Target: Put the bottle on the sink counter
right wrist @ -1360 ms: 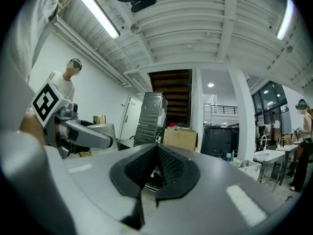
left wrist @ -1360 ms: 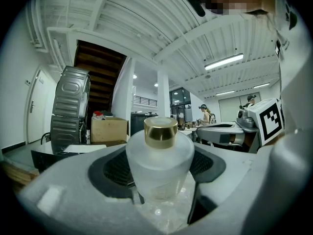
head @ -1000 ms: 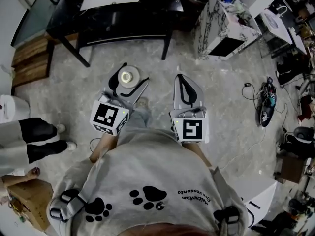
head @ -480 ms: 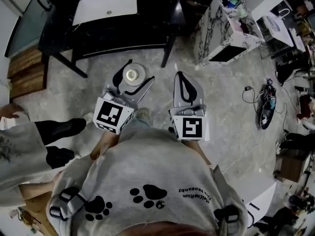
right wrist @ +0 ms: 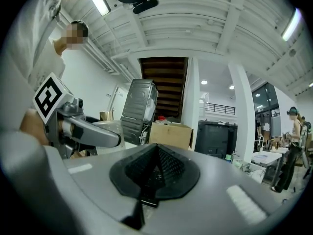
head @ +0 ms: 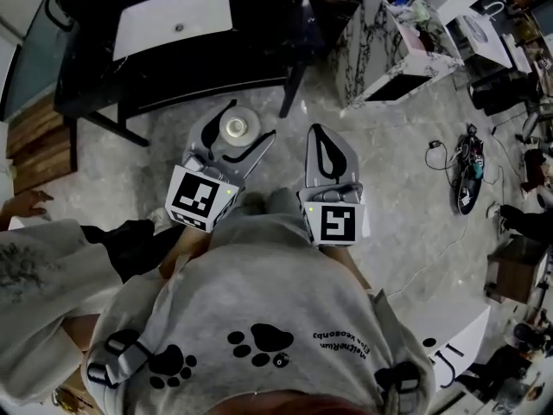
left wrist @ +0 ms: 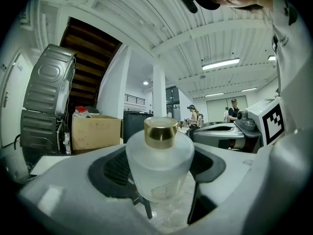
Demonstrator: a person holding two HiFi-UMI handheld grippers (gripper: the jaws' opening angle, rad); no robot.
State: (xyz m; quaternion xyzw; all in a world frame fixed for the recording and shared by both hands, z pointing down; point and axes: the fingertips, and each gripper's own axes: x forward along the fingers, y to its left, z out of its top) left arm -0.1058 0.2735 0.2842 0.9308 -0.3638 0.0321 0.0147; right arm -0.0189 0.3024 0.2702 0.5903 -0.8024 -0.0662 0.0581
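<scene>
My left gripper (head: 235, 133) is shut on a frosted white bottle (head: 236, 128) with a gold cap, held upright above the floor. In the left gripper view the bottle (left wrist: 159, 165) fills the space between the dark pads (left wrist: 111, 169). My right gripper (head: 327, 150) is beside it on the right, shut with nothing in it; in the right gripper view its black pads (right wrist: 155, 173) meet. Ahead of both grippers stands the black sink counter (head: 259, 37) with a white basin (head: 173, 20).
A second person's sleeve and hand (head: 34, 232) are at the left edge. A marble-patterned cabinet (head: 384, 46) stands at the upper right. Cables and a device (head: 464, 175) lie on the floor at the right. A wooden platform (head: 39, 141) is at the left.
Both grippers have moved forward toward the sink counter, the bottle still in the left one. The person at the left has come closer into view.
</scene>
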